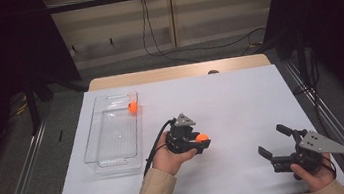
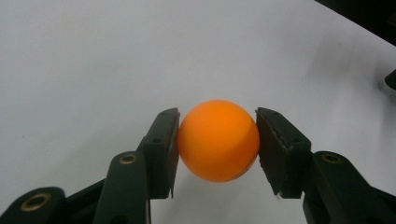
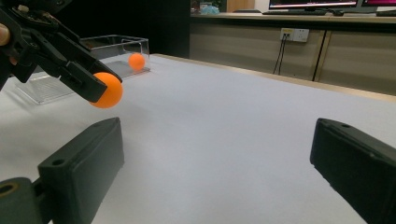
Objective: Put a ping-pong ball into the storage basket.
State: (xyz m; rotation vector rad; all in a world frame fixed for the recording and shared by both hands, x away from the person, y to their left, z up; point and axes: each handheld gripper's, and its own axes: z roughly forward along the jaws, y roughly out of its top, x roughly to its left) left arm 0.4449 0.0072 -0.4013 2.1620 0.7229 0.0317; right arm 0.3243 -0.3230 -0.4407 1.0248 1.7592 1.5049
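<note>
my left hand-held gripper is clamped on an orange ball, one pad pressing each side of it; in the left gripper view the ball sits squarely between the two black jaws, which touch it on both flanks. i hold it just above the white sheet on the counter, near the middle of the sheet and a little toward my side. my left hand wraps the gripper body from below, the cable trailing back over my sleeve.

my right hand-held gripper is at the near right of the sheet, well apart from the left one. its jaws stand wide apart with nothing between them, pointing leftward across the sheet toward the held ball.

a clear plastic tray lies at the left side of the sheet, its long side running away from me. a second orange ball rests inside it, in the far right corner, against the tray wall.
</note>
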